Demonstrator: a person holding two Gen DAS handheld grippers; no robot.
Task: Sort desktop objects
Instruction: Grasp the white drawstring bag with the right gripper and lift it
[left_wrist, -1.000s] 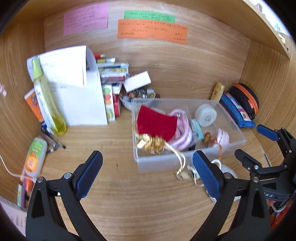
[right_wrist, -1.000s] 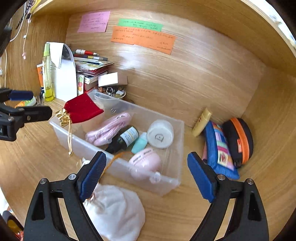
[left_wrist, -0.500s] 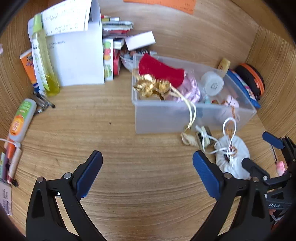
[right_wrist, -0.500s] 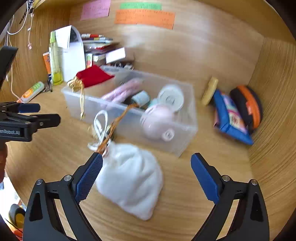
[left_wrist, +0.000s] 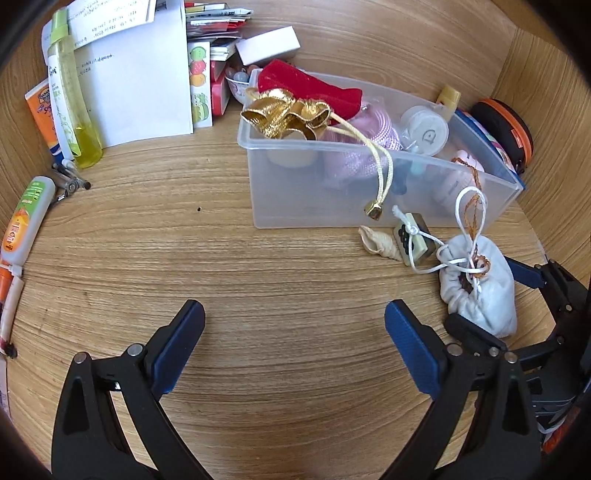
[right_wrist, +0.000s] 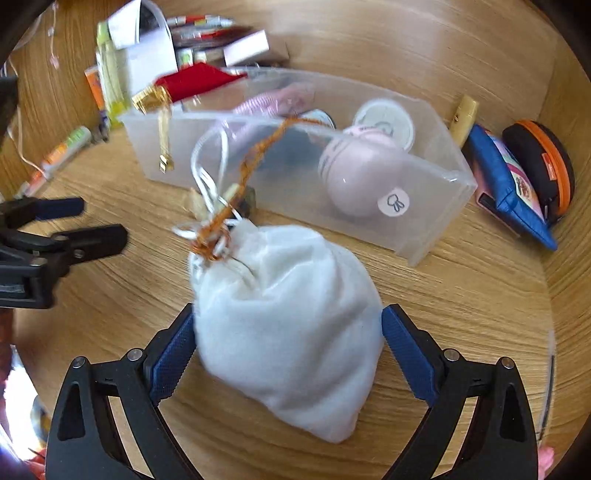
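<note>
My right gripper (right_wrist: 286, 349) straddles the white pouch (right_wrist: 291, 317), jaws wide, not clamping.
Jaws just opened wider; left gripper (left_wrist: 293, 345) wide, empty over bare desk (left_wrist: 258, 266); pouch lies before the clear bin (right_wrist: 436, 225).

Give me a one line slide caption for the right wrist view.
Open right tongs straddle a white drawstring pouch lying on the wooden desk beside a clear bin.

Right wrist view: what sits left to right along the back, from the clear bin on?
clear bin → yellow tube → blue pouch → black case with orange zip
</note>
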